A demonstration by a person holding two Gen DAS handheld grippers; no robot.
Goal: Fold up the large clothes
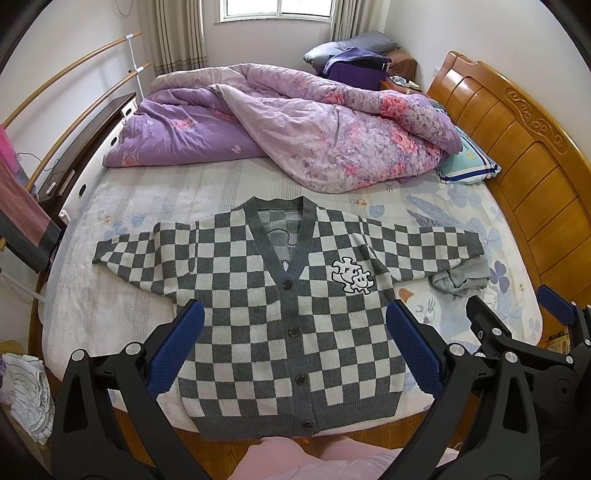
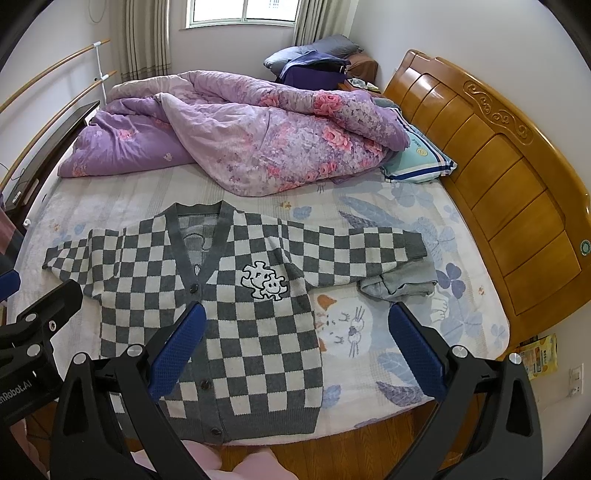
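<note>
Checkered cardigan point(image 1: 288, 325), flat and unfolded beneath left claw point(image 1: 295, 350) and right claw point(image 2: 299, 354), both spread apart, empty; single-layer pinch risks crooked fold.

Soft daylight from window point(image 1: 275, 8); fisheye-warped edges.

A rumpled purple floral quilt point(image 1: 295, 125) lies heaped far ahead of the grippers across the bed's far half. To their right stands a carved wooden headboard point(image 2: 498, 177), with a blue-striped pillow point(image 2: 417, 162) tucked against it. A small crumpled grey garment point(image 1: 461, 277) sits ahead and right on the cartoon-printed sheet point(image 2: 369, 325). Curtains point(image 1: 177, 33) flank the window point(image 2: 243, 11) beyond.
</note>
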